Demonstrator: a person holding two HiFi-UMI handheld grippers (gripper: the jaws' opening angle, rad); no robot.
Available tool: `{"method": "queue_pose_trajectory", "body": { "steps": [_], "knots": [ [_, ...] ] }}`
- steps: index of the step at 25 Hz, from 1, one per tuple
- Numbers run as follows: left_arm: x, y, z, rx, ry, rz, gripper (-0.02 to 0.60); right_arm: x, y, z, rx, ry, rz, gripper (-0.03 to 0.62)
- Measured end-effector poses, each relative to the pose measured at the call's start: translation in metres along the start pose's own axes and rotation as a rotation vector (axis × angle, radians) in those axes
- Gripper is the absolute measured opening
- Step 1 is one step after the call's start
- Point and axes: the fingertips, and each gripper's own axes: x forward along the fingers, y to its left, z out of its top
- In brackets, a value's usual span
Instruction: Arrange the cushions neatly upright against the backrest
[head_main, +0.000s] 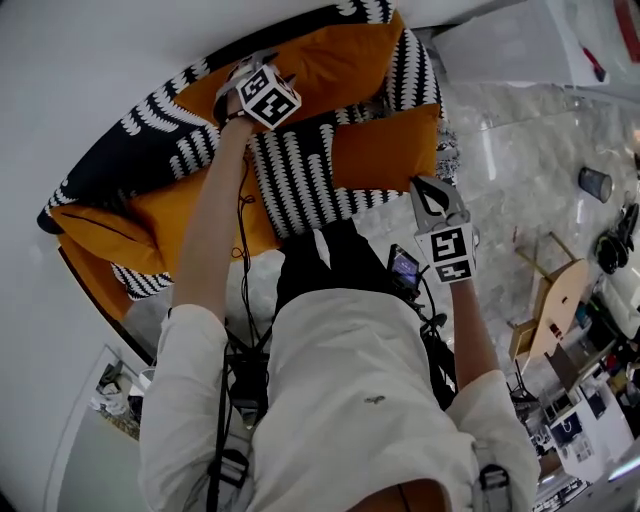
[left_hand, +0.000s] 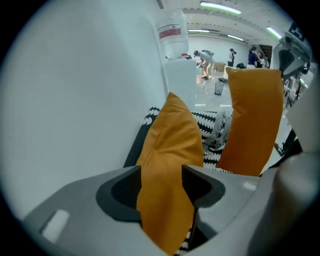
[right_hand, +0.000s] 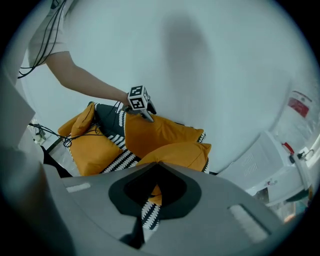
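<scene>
Now, left claw (left_hand: 161, 171) pinching orange cushion (left_hand: 172, 131), right claw (right_hand: 157, 165) closed

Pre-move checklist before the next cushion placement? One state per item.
1. Left gripper grip on the held orange cushion: ok, fabric is pinched between the jaws.
2. Held orange cushion upright against the backrest: cannot tell, its base is hidden.
3. Right gripper free: ok, jaws together with nothing between them.
4. Second orange cushion: not ok, it stands in front of the held one, not at the backrest.
5. End cushion: not ok, slumped at the sofa's end.
6. Cable under the left arm: not ok, it hangs over the seat and may snag.
</scene>
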Motion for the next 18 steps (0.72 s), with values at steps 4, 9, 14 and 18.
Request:
{"method": "queue_pose_trajectory", "body": {
  "steps": [4, 9, 14, 18],
  "knots": [
    [-0.038, -0.047, -0.034, -0.217, -0.068, -0.077, 0.258, -0.010, 0.005, 0.026, -0.050, -0.038, 0.020, 0.029],
    [-0.070, -0.150, -0.088, -0.262, -0.053, -0.215, 0.311, -0.016, 0.015, 0.061, -0.080, -0.079, 0.037, 0.029],
    [-0.075, -0.242, -0.113, -0.221, -0.017, -0.283, 0.347, -0.016, 0.030, 0.100, -0.117, -0.114, 0.050, 0.029],
    [-0.065, -0.270, -0.131, -0.282, 0.011, -0.324, 0.347, -0.025, 0.048, 0.132, -0.153, -0.148, 0.070, 0.029]
  ]
}}
